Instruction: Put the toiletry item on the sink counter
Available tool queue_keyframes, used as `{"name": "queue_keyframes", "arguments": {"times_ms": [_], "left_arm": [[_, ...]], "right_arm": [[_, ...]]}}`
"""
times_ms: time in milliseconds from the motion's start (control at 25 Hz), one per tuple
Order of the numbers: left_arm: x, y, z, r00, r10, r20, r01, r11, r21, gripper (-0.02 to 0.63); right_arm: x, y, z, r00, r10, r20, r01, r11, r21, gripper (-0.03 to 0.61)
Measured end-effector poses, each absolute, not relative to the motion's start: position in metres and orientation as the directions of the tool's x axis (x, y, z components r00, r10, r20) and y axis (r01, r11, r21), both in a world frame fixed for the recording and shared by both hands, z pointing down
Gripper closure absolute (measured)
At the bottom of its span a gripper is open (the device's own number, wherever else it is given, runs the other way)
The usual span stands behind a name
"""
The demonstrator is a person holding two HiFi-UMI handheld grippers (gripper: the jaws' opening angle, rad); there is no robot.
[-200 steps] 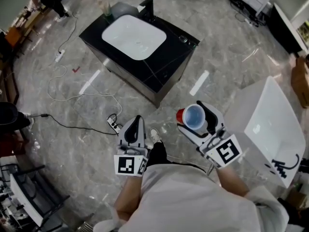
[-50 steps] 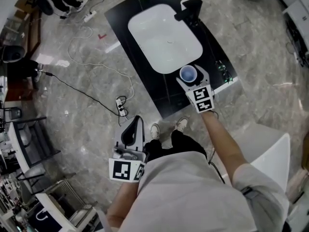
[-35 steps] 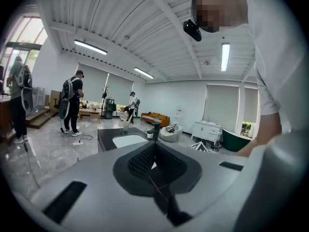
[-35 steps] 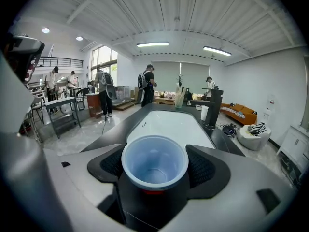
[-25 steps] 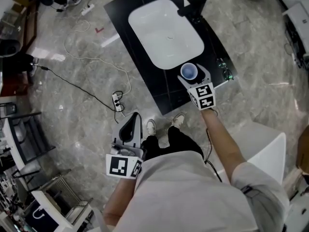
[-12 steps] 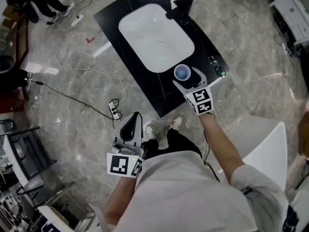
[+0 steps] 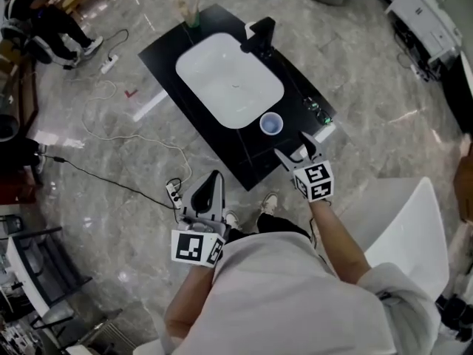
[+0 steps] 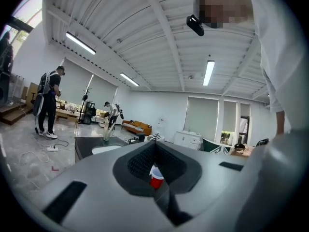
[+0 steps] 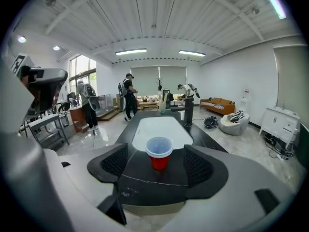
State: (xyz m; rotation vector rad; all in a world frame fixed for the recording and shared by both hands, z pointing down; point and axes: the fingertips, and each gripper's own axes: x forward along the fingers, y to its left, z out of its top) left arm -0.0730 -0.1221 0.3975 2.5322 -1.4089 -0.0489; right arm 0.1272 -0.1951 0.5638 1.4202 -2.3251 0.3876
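Note:
A red cup [image 7: 271,124] with a pale blue inside stands upright on the black sink counter [image 7: 255,150], just off the near corner of the white basin [image 7: 229,80]. My right gripper [image 7: 298,149] is open, drawn back a little from the cup, with nothing between its jaws. In the right gripper view the red cup [image 9: 159,153] stands free on the black counter [image 9: 145,170], ahead of the open right gripper [image 9: 157,164]. My left gripper [image 7: 207,196] is shut and empty, low over the floor. The left gripper [image 8: 153,164] view shows the red cup [image 8: 156,179] in the distance.
A black faucet [image 7: 256,35] stands at the basin's far edge and a vase [image 7: 189,13] at the counter's far corner. A power strip and cables [image 7: 171,190] lie on the marble floor to the left. A white table [image 7: 403,228] is on the right. People [image 9: 128,95] stand in the background.
My right gripper has let go of the cup and drawn back toward me; the cup now stands alone on the counter. The left gripper has stayed put.

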Motion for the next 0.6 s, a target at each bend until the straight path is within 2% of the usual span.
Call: {"name": "queue_keyframes", "arguments": {"times_ms": [280,320,440,600], "left_arm": [[-0.087,-0.125,0.389,0.542,-0.839,0.038,-0.823,-0.522,0.226,0.612],[-0.087,-0.124,0.388,0.547,-0.837,0.030,-0.819,-0.527,0.227,0.612],[-0.087,-0.122,0.385,0.562,-0.827,0.014,-0.807,-0.545,0.228,0.612],[-0.089,-0.118,0.382,0.572,-0.820,-0.001,-0.798,-0.557,0.229,0.612]], "right_arm": [[0.138,-0.181,0.529,-0.357,-0.836,0.417,-0.921,0.389,-0.010,0.217],[0.139,-0.180,0.526,-0.345,-0.843,0.414,-0.926,0.377,-0.003,0.232],[0.143,-0.174,0.522,-0.310,-0.855,0.416,-0.937,0.349,0.021,0.341],[0.145,-0.167,0.521,-0.283,-0.859,0.426,-0.944,0.327,0.032,0.421]]}}
